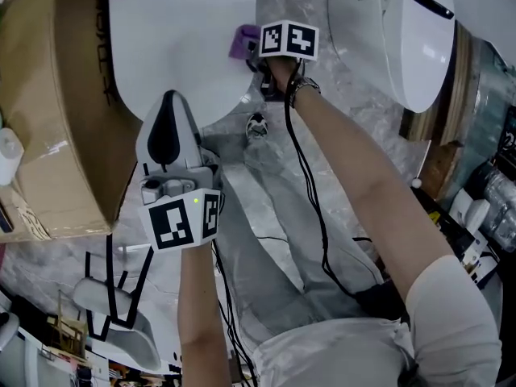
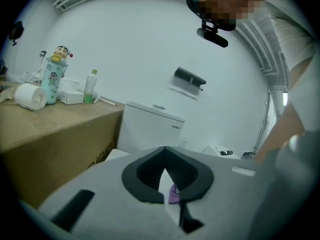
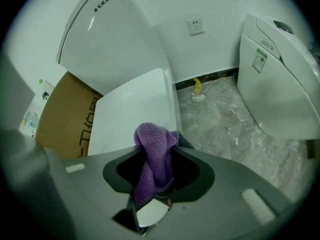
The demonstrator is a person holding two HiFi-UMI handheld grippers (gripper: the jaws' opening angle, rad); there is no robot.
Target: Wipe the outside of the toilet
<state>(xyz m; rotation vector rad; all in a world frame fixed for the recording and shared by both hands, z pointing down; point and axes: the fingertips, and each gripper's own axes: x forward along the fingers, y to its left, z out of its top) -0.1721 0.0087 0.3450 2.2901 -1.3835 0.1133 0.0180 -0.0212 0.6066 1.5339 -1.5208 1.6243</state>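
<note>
looking steeply down at a glossy white toilet (image 3: 110, 44) with its flat white lid (image 1: 181, 47) shut, over on the far left. got a fluffy purple cloth (image 3: 154, 149) pinched in the right gripper (image 1: 253, 52): jaws roughly half open, clamped round the bunched fabric, with a wad poking out past the tips. holding that cloth right at the right-hand edge of the lid, far side. can't tell if it's actually pressing on the surface or just above it.

holding the left gripper (image 2: 165, 154) closed all the way with nothing in it, nearer than the right one, over the near rim of the lid and aimed toward the toilet's far end.

also spotting a big brown cardboard box (image 1: 56, 95) just left of the toilet. on top of it, a white toilet paper roll (image 2: 31, 95), a tall pale-blue bottle with a cartoon figure on the cap (image 2: 54, 74) and a clear bottle with a green cap (image 2: 90, 85).

off to the far right, a second white toilet (image 1: 403, 31), well apart across the grey marble floor (image 1: 347, 127). plus a black cable (image 1: 310, 192) running along the right forearm.
</note>
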